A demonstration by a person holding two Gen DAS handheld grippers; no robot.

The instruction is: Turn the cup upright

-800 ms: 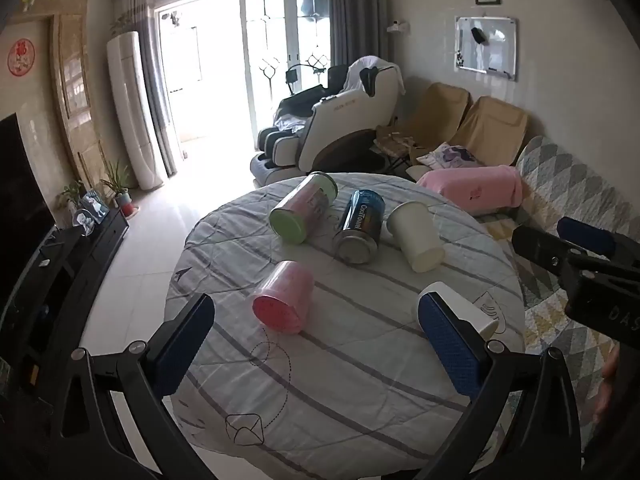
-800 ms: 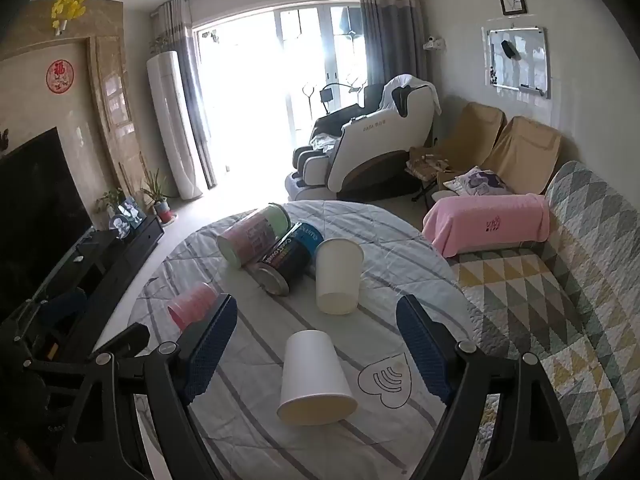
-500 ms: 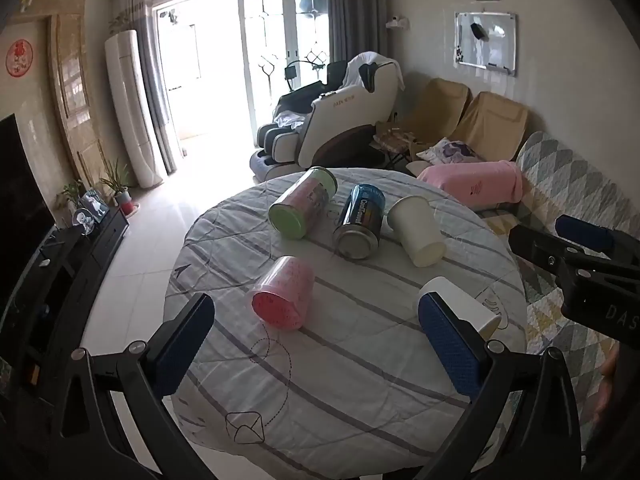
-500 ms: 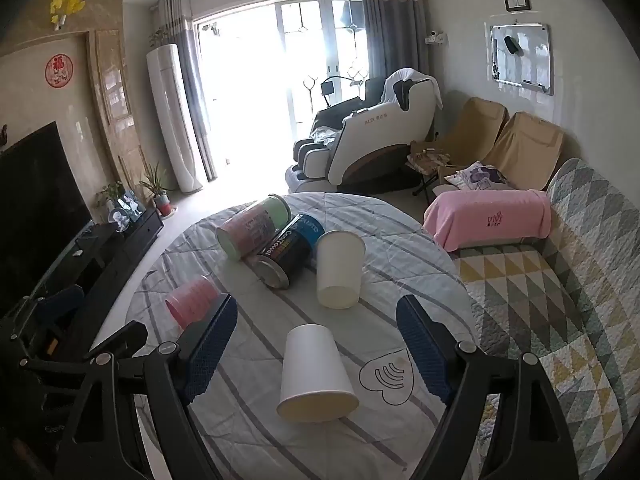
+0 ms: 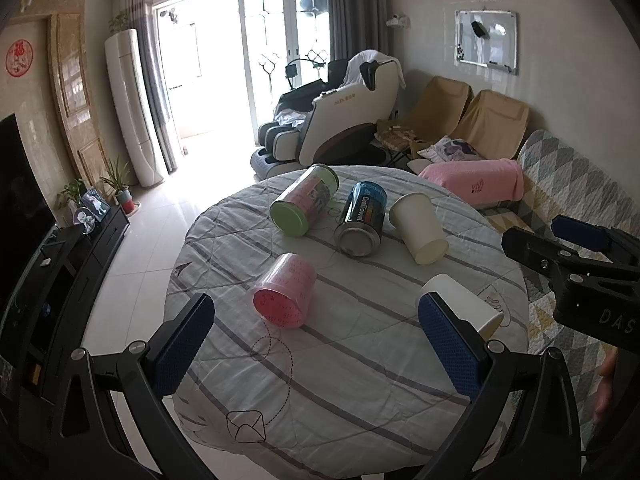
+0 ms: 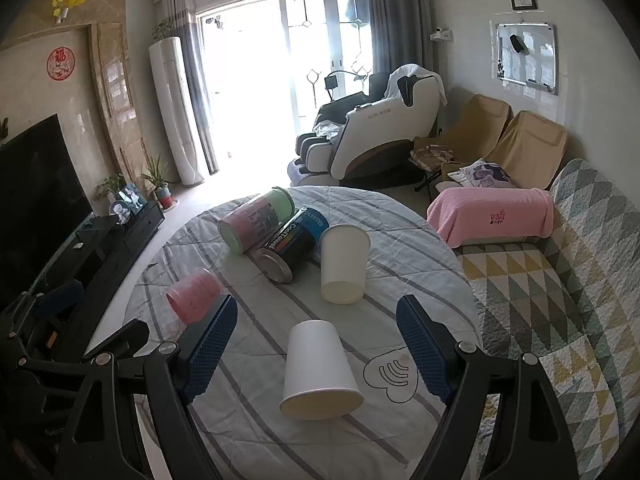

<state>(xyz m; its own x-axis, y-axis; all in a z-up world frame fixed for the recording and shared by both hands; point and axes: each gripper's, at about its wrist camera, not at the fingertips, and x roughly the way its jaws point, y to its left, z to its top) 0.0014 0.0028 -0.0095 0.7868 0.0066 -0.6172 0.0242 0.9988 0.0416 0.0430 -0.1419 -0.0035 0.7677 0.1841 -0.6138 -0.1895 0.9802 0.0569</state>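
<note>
A pink plastic cup (image 5: 285, 292) lies on its side on the round table (image 5: 344, 392), its open mouth toward me. My left gripper (image 5: 316, 344) is open and empty, held above the near table edge just short of the pink cup. A white paper cup (image 6: 318, 368) lies on its side in front of my right gripper (image 6: 316, 354), which is open and empty above it. A second white paper cup (image 6: 344, 262) lies on its side farther back. The pink cup also shows in the right wrist view (image 6: 194, 296).
A pink-and-green canister (image 5: 306, 210) and a blue tin (image 5: 362, 220) lie on their sides at the table's far middle. A sofa with a patterned cover (image 6: 560, 300) stands to the right. A TV cabinet (image 5: 64, 264) runs along the left wall.
Both grippers have risen and drawn back slightly; the cups appear a little farther from the cameras. No object on the table has moved.
</note>
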